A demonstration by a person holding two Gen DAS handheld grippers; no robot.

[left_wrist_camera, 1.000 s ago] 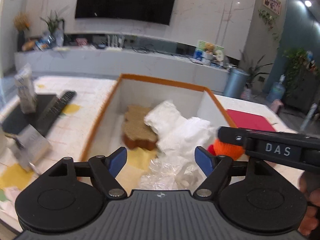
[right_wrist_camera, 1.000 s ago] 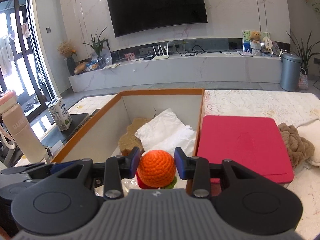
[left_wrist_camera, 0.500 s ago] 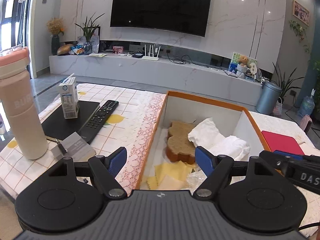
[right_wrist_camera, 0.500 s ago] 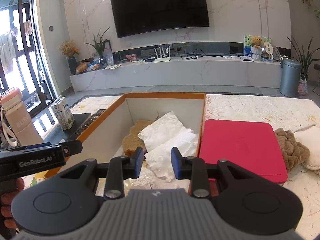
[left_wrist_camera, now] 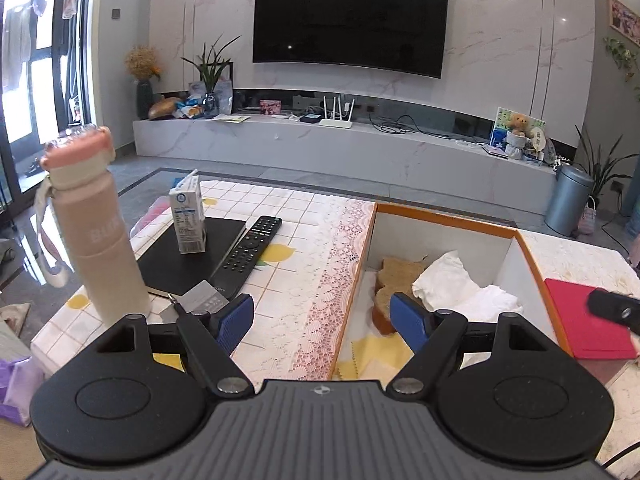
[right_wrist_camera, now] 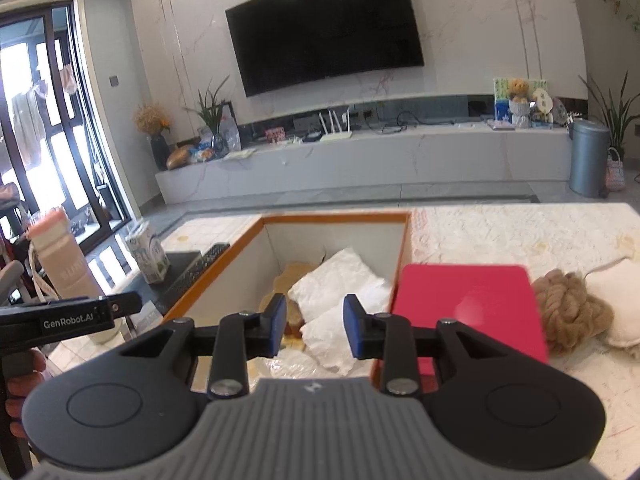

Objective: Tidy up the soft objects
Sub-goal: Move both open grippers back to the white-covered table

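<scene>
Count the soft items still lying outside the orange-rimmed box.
2. A brown knotted rope cushion lies on the table just right of the red lid, and a cream pillow lies against the cushion's right side. Others may sit beyond the picture's right edge.

Setting: a home living room. Indicators: wall-mounted television (left_wrist_camera: 350, 20) on a marble-look wall, long low media console (left_wrist_camera: 340, 152), potted plants, remote control (left_wrist_camera: 250, 250) on a tablecloth-covered table (left_wrist_camera: 304, 264).
</scene>
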